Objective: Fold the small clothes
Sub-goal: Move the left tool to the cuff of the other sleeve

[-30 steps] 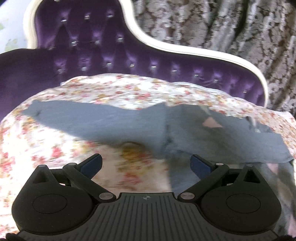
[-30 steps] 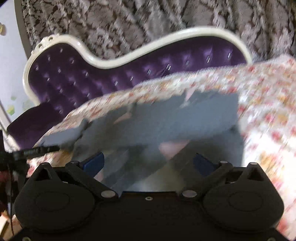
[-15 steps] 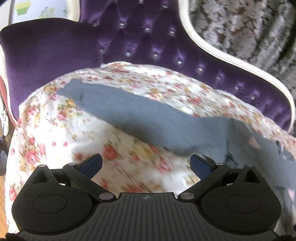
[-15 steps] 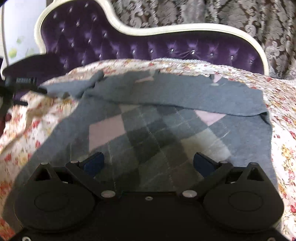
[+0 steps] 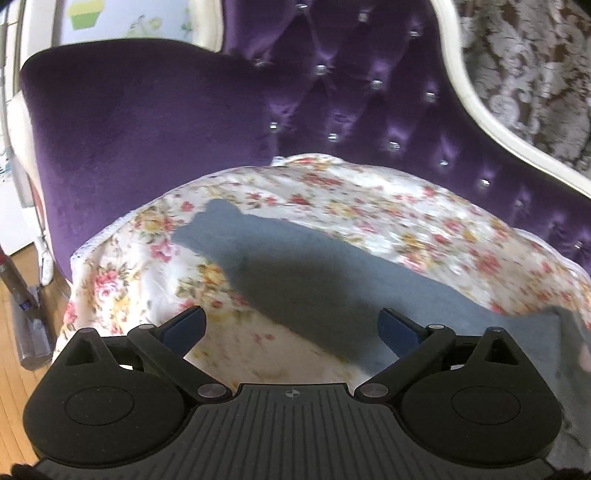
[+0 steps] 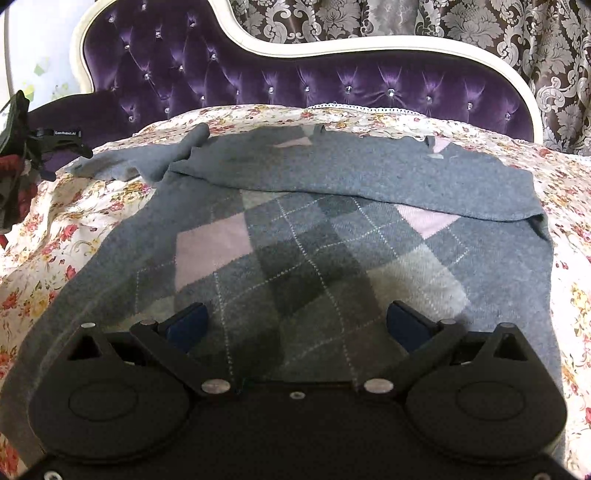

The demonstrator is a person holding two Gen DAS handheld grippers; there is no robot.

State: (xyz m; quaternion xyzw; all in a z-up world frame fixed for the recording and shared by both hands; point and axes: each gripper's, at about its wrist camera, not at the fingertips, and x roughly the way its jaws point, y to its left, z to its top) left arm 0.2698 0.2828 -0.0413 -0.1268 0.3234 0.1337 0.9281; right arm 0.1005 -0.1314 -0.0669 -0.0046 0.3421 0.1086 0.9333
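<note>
On floral-print cotton sheet (image 6: 55,236), grey argyle knit sweater (image 6: 303,243) spread, perhaps sleeve (image 5: 314,273) outstretched; left gripper (image 5: 291,328), right gripper (image 6: 295,325) both spread, empty.

Purple tufted sofa (image 6: 332,85) with cream trim, floral sheet (image 5: 369,206) spread over it, damask curtain (image 6: 480,22) behind, wooden floor (image 5: 14,369)

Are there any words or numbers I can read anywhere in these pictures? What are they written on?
"GenRobot.AI": white letters on the black hand-held gripper at the left edge of the right wrist view.
Purple label on the grey stick by the floor in the left wrist view: too blurred to read.
No other text shows.
</note>
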